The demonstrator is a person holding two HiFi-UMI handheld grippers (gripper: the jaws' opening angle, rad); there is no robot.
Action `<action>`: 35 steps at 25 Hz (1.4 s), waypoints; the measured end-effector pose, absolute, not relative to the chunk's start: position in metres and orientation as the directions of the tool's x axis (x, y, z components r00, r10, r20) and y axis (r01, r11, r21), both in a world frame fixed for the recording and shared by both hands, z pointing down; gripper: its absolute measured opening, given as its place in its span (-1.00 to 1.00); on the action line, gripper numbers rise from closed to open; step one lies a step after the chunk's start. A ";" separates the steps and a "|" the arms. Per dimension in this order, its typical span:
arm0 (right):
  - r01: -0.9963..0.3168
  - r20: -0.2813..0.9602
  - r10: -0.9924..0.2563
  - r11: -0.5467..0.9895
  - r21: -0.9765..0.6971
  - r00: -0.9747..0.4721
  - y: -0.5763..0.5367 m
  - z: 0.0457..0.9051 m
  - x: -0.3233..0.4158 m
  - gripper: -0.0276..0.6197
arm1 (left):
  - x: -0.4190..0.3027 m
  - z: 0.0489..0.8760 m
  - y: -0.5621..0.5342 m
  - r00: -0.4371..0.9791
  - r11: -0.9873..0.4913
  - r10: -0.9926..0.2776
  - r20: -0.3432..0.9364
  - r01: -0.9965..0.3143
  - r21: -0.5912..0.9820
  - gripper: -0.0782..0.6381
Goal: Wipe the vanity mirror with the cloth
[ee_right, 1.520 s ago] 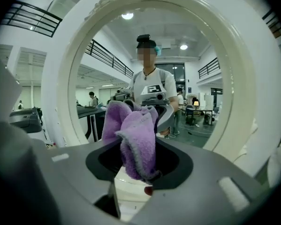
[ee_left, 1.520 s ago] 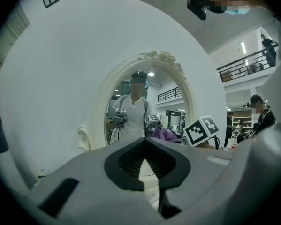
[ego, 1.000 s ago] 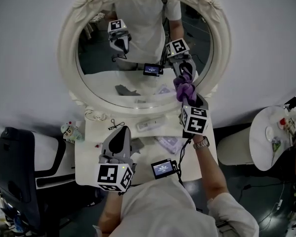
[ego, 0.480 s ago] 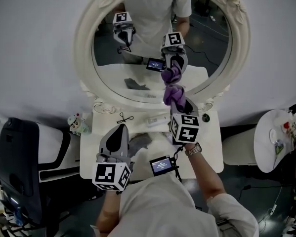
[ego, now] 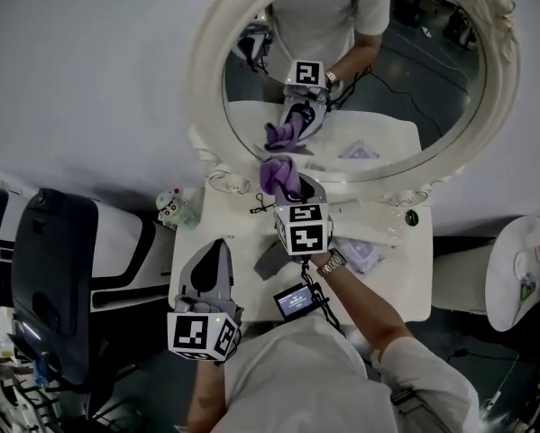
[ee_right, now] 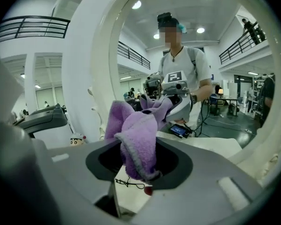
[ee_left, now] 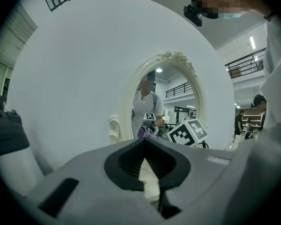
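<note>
The cloth (ego: 281,177), a purple bunch, is being held up at the left part of the mirror (ego: 405,88), just above the bottom rim of the frame (ego: 208,88). Its reflection is being shown right beside it in the glass. From that, the cloth is being judged as touching the glass or very nearly so, though contact itself cannot be confirmed. The cloth is being clamped by the right gripper (ego: 288,186), whose jaws are closed on its middle, with loose folds being left to stick out toward the glass. The left gripper (ego: 217,244) is being held low and near, well apart from the mirror, over the left edge of the table (ego: 405,278). Its jaws are pressed together with nothing between them.

The wiping step is being judged as in hand. The left of the glass is being worked, and most of the wide pane to the right and above is being left to cover. For the next move, a steady press of the cloth against the glass and a sweep to the right are being called for. The gripper's hard tips are to be held off the pane and clear of the carved frame.

A figurine (ego: 168,207) is being seen at the table's far left corner. A dark chair (ego: 62,242) is being seen to the left and a round side table (ego: 522,273) to the right.
</note>
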State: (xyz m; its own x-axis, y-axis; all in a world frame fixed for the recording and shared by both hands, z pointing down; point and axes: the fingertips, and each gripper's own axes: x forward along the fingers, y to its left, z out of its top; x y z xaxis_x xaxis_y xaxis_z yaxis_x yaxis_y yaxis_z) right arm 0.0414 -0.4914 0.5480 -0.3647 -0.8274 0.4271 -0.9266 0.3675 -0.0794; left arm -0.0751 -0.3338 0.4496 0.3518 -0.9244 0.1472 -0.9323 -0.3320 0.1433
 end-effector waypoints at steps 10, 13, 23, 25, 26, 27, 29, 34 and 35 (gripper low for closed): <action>-0.951 0.455 -0.837 0.295 -0.093 -0.304 -0.514 0.568 0.068 -0.42 | -0.082 0.464 -0.327 0.316 -0.296 -0.931 0.184 -0.947 0.125 -0.77; -0.967 0.459 -0.853 0.247 -0.068 -0.250 -0.511 0.569 0.103 -0.42 | -0.063 0.464 -0.335 0.359 -0.340 -0.917 0.177 -0.932 0.128 -0.77; -1.000 0.477 -0.879 -0.005 -0.005 0.002 -0.489 0.566 0.270 -0.42 | 0.016 0.467 -0.355 0.506 -0.487 -0.847 0.162 -0.861 0.145 -0.77; -0.999 0.475 -0.879 -0.038 0.009 0.038 -0.486 0.565 0.293 -0.42 | 0.030 0.468 -0.356 0.526 -0.506 -0.835 0.161 -0.849 0.148 -0.77; -0.998 0.474 -0.879 -0.053 0.015 0.053 -0.485 0.565 0.303 -0.42 | 0.036 0.469 -0.356 0.535 -0.515 -0.829 0.163 -0.844 0.149 -0.77; -0.998 0.473 -0.879 -0.066 0.018 0.066 -0.484 0.564 0.311 -0.42 | 0.041 0.470 -0.357 0.542 -0.522 -0.824 0.165 -0.839 0.151 -0.77; -0.997 0.470 -0.879 -0.082 0.017 0.080 -0.482 0.563 0.324 -0.43 | 0.050 0.471 -0.358 0.553 -0.533 -0.817 0.164 -0.832 0.156 -0.77; -0.996 0.457 -0.888 -0.080 -0.045 0.051 -0.472 0.556 0.318 -0.42 | 0.061 0.468 -0.358 0.563 -0.544 -0.811 0.156 -0.825 0.153 -0.77; -0.996 0.457 -0.889 -0.069 -0.062 0.033 -0.470 0.556 0.312 -0.42 | 0.061 0.469 -0.358 0.563 -0.542 -0.812 0.157 -0.826 0.156 -0.77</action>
State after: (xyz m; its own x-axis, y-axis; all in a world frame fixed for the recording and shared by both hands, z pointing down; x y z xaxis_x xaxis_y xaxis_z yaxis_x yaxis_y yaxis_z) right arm 0.3119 -0.4702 0.5562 0.0329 -0.8891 0.4566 -0.9957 -0.0688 -0.0624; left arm 0.0613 -0.3581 0.4692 0.5625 -0.8118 0.1569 -0.8257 -0.5420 0.1564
